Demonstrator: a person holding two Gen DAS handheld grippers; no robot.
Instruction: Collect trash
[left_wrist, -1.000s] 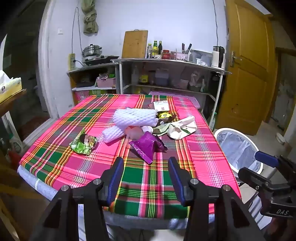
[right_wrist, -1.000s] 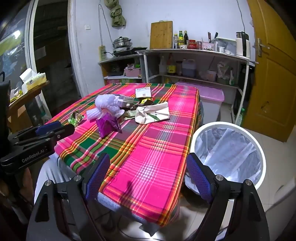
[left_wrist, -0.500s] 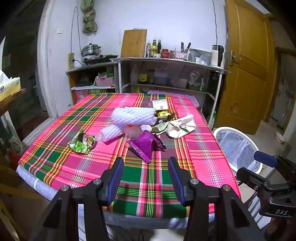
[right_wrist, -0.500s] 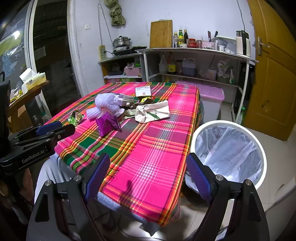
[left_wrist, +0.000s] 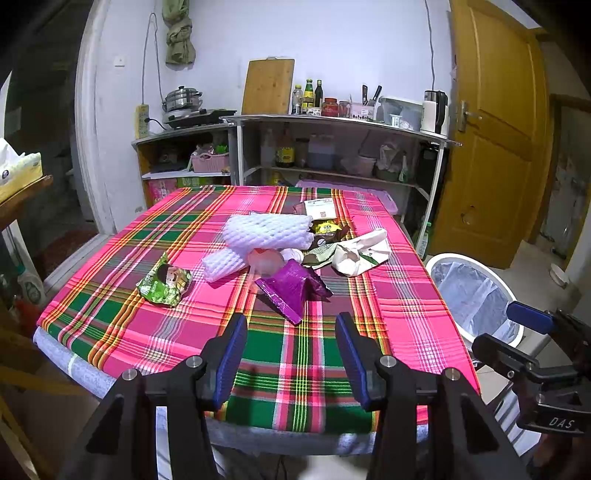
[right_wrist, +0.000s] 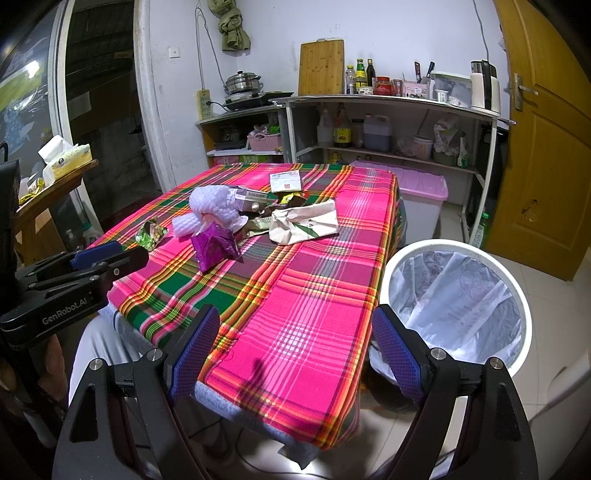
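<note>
While both tools hovered off the table's near edge, left gripper (left_wrist: 291, 354) stood open, empty | right gripper (right_wrist: 295, 354) open, empty | trash pile (left_wrist: 288, 251) lay mid-table on plaid cloth (left_wrist: 177, 314) | lined bin (right_wrist: 458, 295) stood beside table.

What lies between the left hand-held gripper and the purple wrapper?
Only bare plaid tablecloth lies between the left hand-held gripper and the purple wrapper, as the left wrist view shows.

Plaid tablecloth (left_wrist: 140, 325) over the table; wooden cutting board (left_wrist: 267, 86) leaning on the wall above steel shelving (left_wrist: 332, 120); yellow door (left_wrist: 495, 147); pink storage bin (right_wrist: 421, 192).
</note>
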